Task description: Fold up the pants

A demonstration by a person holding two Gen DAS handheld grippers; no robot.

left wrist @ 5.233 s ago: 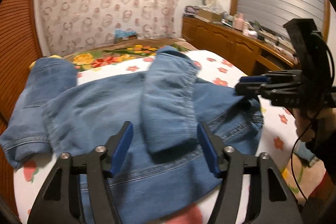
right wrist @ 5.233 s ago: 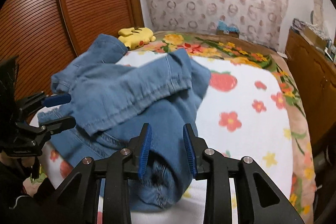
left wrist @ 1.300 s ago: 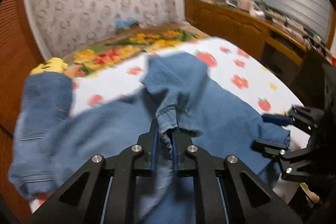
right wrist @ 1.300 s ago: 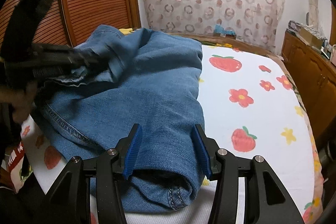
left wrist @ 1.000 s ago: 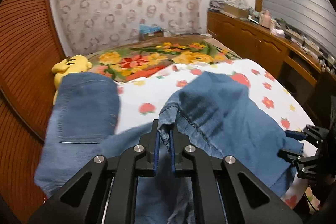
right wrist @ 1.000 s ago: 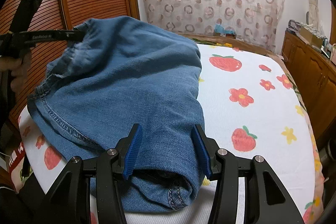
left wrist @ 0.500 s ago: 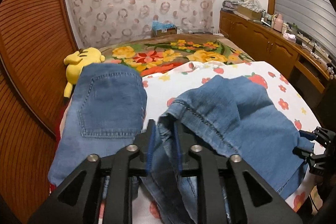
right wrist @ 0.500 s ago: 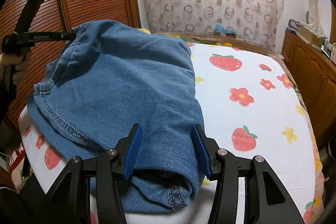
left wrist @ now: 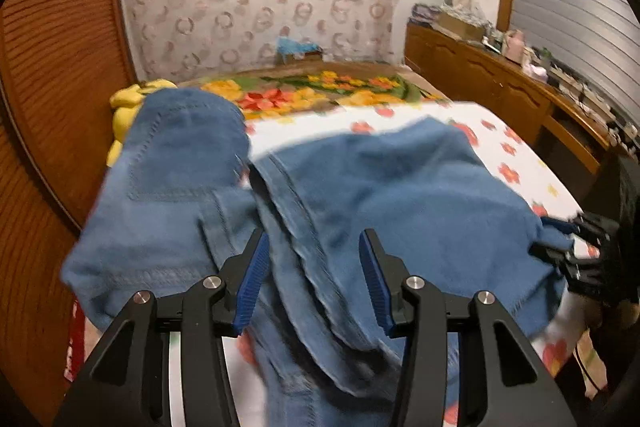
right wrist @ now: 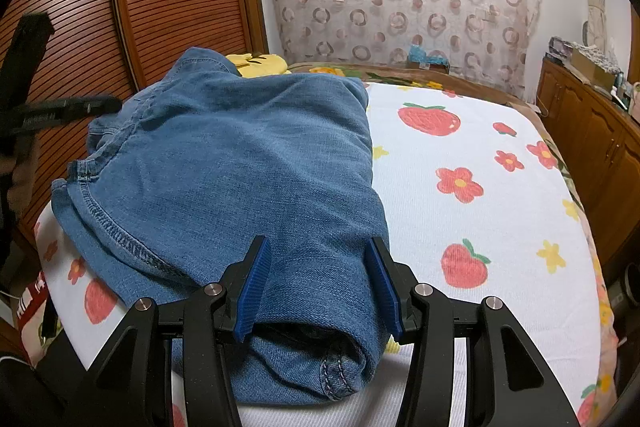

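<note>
Blue jeans point(right wrist: 240, 167) lie in a folded bundle on the near left part of the bed. My right gripper point(right wrist: 318, 245) is open and still, its blue pads standing over the bundle's near rolled edge without squeezing it. In the left wrist view the jeans point(left wrist: 400, 195) are blurred. My left gripper point(left wrist: 313, 243) has its jaws opening, and a hemmed denim fold lies loose between and below the pads. The right gripper point(left wrist: 560, 235) shows at the bundle's far right edge. The left gripper point(right wrist: 100, 105) appears blurred at the bundle's far left.
The bed has a white sheet with strawberries and flowers point(right wrist: 480, 155). A yellow plush toy point(right wrist: 260, 61) lies behind the jeans. A slatted wooden door point(right wrist: 160, 7) stands close on the left, a wooden cabinet point(right wrist: 592, 131) along the right.
My left gripper, shut on the denim hem a second ago, has opened and let it go. It moved lower, and the raised fold now lies on the bundle. The right gripper has not moved.
</note>
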